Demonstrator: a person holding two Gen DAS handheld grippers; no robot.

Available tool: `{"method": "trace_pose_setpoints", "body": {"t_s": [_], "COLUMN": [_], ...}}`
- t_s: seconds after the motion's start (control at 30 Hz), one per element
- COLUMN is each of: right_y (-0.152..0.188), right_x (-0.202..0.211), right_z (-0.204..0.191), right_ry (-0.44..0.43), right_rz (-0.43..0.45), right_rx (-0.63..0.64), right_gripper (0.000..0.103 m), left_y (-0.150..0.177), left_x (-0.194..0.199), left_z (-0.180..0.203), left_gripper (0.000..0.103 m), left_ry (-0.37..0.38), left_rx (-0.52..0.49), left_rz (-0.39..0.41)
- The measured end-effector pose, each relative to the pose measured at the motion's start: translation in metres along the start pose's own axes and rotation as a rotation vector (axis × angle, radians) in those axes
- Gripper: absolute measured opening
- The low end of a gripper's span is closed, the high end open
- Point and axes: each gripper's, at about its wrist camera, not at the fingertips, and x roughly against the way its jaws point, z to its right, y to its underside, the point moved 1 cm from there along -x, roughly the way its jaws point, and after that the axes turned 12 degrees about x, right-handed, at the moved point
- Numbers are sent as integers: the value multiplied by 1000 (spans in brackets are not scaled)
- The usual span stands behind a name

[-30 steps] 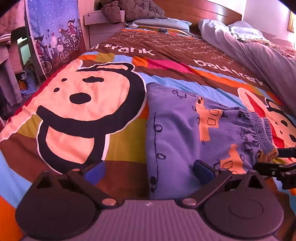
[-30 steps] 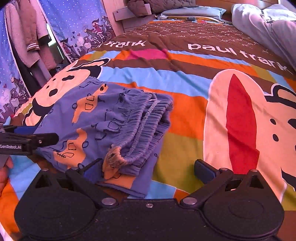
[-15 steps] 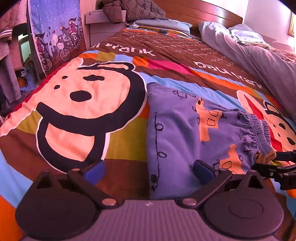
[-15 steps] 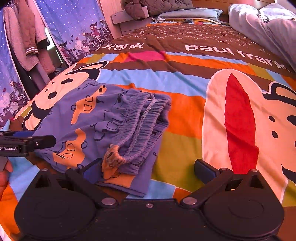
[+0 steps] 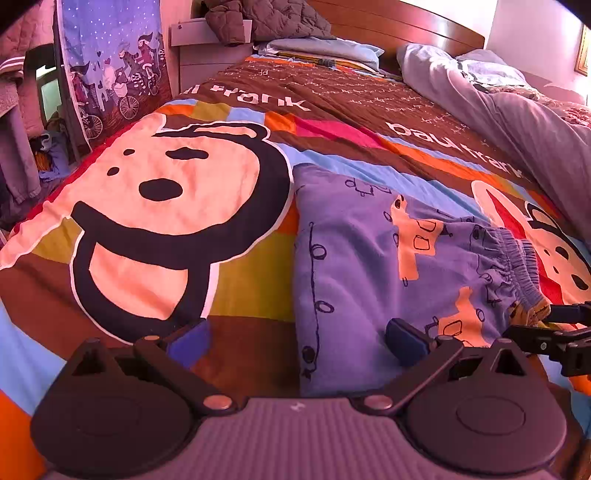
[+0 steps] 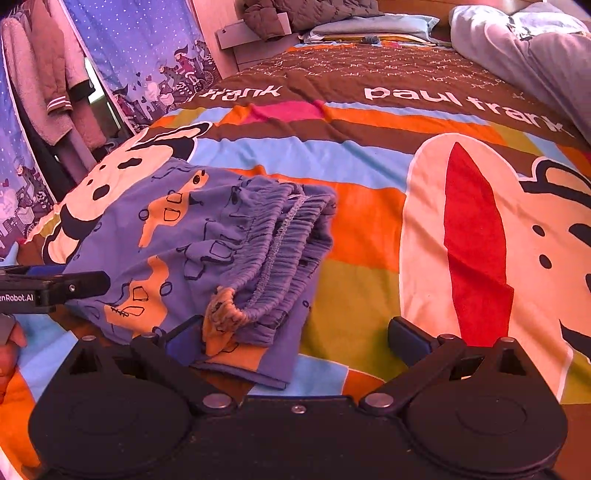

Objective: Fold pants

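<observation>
Right wrist view shows the blue cotton pants with orange prints (image 6: 177,240) folded on the colourful cartoon bedspread (image 6: 369,221). Both the right gripper (image 6: 295,338) and the left gripper (image 5: 295,338) stand wide apart, empty. The cloth looks soft, light and limp; I would grip the bunched elastic waistband (image 6: 280,236).

You are looking at two bright, daylit views with a strong pink-purple colour cast. Light comes from the far upper right, where the wall (image 5: 535,33) by the headboard (image 5: 399,26) washes out to white. Shadows on the bedspread (image 5: 258,273) are soft and faint. Fisheye distortion bends both views, corners darken to black, and focus is sharp throughout.
</observation>
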Motion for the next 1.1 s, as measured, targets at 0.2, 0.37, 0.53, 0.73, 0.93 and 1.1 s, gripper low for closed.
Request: {"method": "trace_pose_setpoints", "body": {"t_s": [0.2,0.37,0.53,0.73,0.93,1.1], "right_y": [2,-17,-55,-60,-51,-51], "right_x": [29,21,-20,-65,-64,-60], "right_z": [8,21,45,64,61,62], "right_ry": [-203,-218,-239,-290,-265,-237], "right_rz": [147,179,159,97,146,147], "right_rx": [-22,-53,-102,-201,-222,-230], "right_gripper": [102,102,102,102,100,67], "left_y": [1,-3,-20,-27,-24,-23], "left_x": [8,18,2,-19,-21,-20], "left_z": [-9,-18,-21,-35,-29,-24], "left_gripper": [103,103,103,102,99,87], "left_ry": [67,159,244,318,316,304], "left_rx": [51,111,149,257,220,196], "left_rz": [44,117,66,3,3,-6]}}
